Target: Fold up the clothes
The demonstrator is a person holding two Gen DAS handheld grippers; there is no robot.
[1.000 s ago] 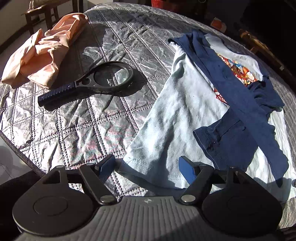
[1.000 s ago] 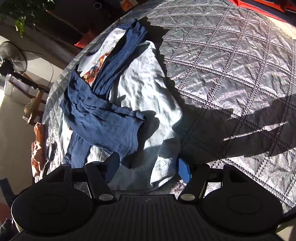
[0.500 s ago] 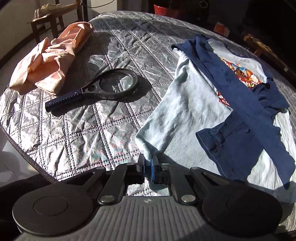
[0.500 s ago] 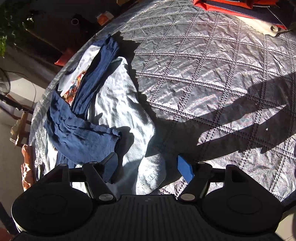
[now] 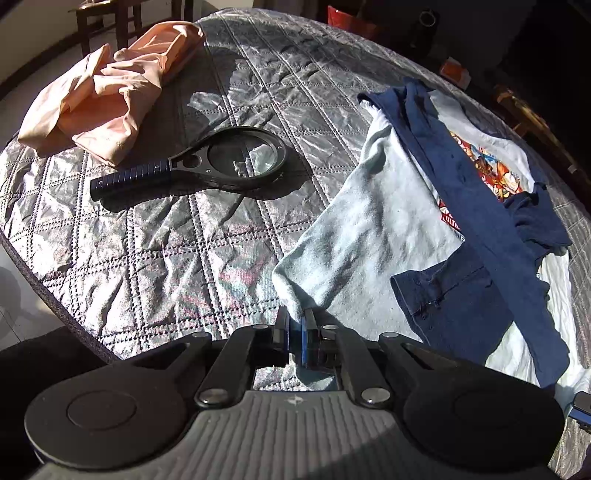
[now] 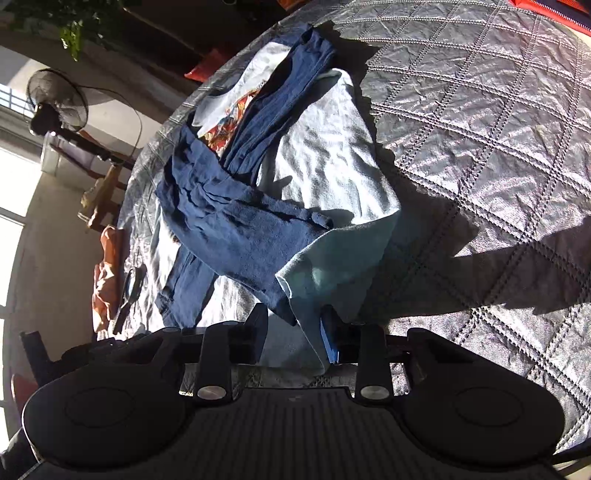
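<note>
A light-blue T-shirt (image 5: 369,229) (image 6: 332,155) with navy sleeves and a cartoon print lies half folded on the quilted silver table cover (image 5: 147,258). My left gripper (image 5: 295,325) is shut on the near left corner of the shirt's hem, and pale cloth shows between its pads. In the right wrist view a navy sleeve (image 6: 240,229) lies across the body. My right gripper (image 6: 293,328) is at the other hem corner. Its jaws are closing with the bunched pale cloth between them, and a gap is left on the left side.
A black magnifying glass (image 5: 236,158) lies left of the shirt, with a crumpled peach garment (image 5: 110,88) beyond it. The table edge runs close at the lower left. A red garment (image 6: 554,7) lies at the far right. A standing fan (image 6: 55,103) and chairs stand off the table.
My left gripper's jaws went from wide open to shut on the hem corner. My right gripper's jaws have narrowed around the other corner, where the cloth now bunches up between them.
</note>
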